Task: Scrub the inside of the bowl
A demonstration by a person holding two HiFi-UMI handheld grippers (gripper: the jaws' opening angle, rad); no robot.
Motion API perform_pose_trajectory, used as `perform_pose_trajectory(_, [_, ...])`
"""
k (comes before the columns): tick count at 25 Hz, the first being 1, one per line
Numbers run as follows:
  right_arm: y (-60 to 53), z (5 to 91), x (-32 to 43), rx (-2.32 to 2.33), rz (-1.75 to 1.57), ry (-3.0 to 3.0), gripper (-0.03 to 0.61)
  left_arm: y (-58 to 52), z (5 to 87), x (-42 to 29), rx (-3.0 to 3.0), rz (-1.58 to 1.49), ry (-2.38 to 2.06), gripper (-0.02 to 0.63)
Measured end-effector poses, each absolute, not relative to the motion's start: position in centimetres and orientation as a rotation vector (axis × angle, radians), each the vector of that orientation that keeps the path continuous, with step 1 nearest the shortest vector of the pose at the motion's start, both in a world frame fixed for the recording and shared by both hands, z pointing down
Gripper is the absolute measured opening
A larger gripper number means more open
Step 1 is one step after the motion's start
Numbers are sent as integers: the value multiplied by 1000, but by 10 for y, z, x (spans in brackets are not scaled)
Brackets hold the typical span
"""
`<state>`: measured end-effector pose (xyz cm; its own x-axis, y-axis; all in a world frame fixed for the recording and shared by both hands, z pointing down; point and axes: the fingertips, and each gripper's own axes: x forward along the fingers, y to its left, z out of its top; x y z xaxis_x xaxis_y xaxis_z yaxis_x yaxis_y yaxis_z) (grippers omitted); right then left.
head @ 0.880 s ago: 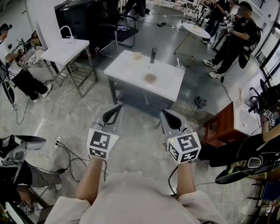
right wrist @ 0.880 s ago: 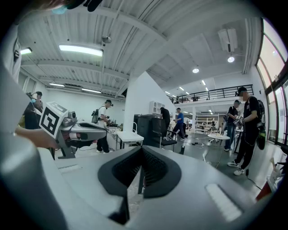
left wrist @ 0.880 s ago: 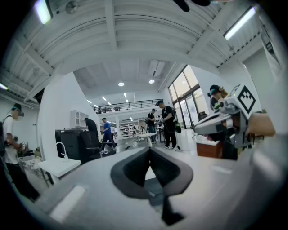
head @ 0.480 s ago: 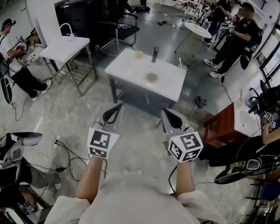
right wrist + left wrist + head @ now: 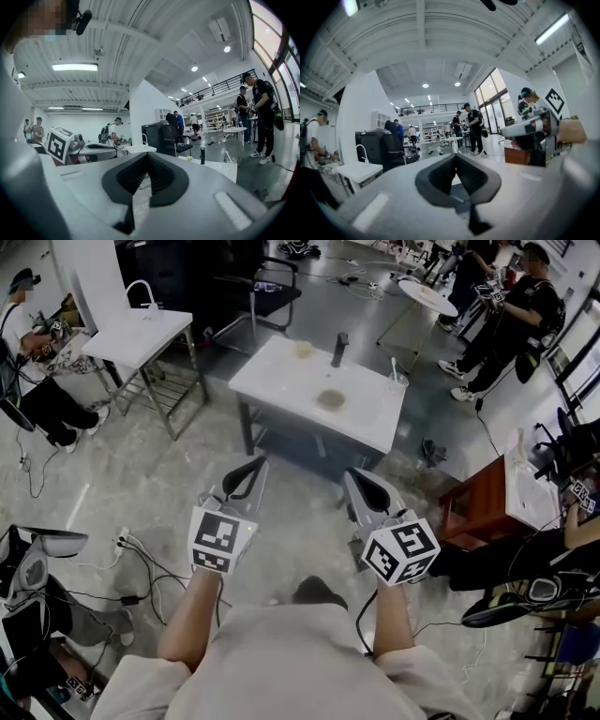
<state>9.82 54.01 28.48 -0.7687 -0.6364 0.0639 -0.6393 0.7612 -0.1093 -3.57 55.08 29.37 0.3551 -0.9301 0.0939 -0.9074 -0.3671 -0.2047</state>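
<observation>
Since the earlier head views, the white table (image 5: 281, 381) has slid a little up and to the right in the picture. A dark shoe (image 5: 317, 591) has come into sight on the floor (image 5: 141, 474) between the person's forearms (image 5: 192, 610). Both tongs sit about where they were, pinched together then as now.

The bowl (image 5: 330, 399), a shallow brownish round shape too blurred to read further, lies near the middle of the white table. Behind it, toward the table's far edge, stands a dark bottle (image 5: 340, 350), with a small pale item (image 5: 303, 350) just left of the bottle. A clear glass (image 5: 398, 379) holding a stick stands at the table's right end. The bowl is well apart from both tongs, ahead of them and past the table's near edge, roughly between the lines along which they point.

The left gripper (image 5: 257, 465) and right gripper (image 5: 351, 476) hang over the floor short of the table, side by side and level. Both aim toward the table. Each gripper view shows the jaw tips meeting with nothing caught between them. Both forearms reach straight forward from the body, marker cubes (image 5: 222, 540) facing up.
</observation>
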Motion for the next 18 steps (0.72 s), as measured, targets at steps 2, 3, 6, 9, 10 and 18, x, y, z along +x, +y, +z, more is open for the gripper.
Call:
perform_pose_trajectory(2, [531,285,90,1044,200,-2931,5,542,295,-43,-2482,-298,1701,2])
perform_pose_trajectory(3, [524,285,87,1037,201,-2935,5,536,296,-47,-2479,-297,1704,2])
perform_pose_trajectory(6, [499,292,80,1025,192,-2943,5,511,304,-54,-2477,-294,1717,2])
perform_pose_trajectory(9, [459,301,77,1038,209,-2948,5,475,314,-58,-2475,-310,1729,2])
perform_pose_trajectory(10, [443,303,77,1039,215,-2949,5,460,317,-59,-2471,-318,1737,2])
perform_pose_trajectory(18, [310,304,69,970,200,-2970,5,330,322,-65,-2450,-340,1786,2])
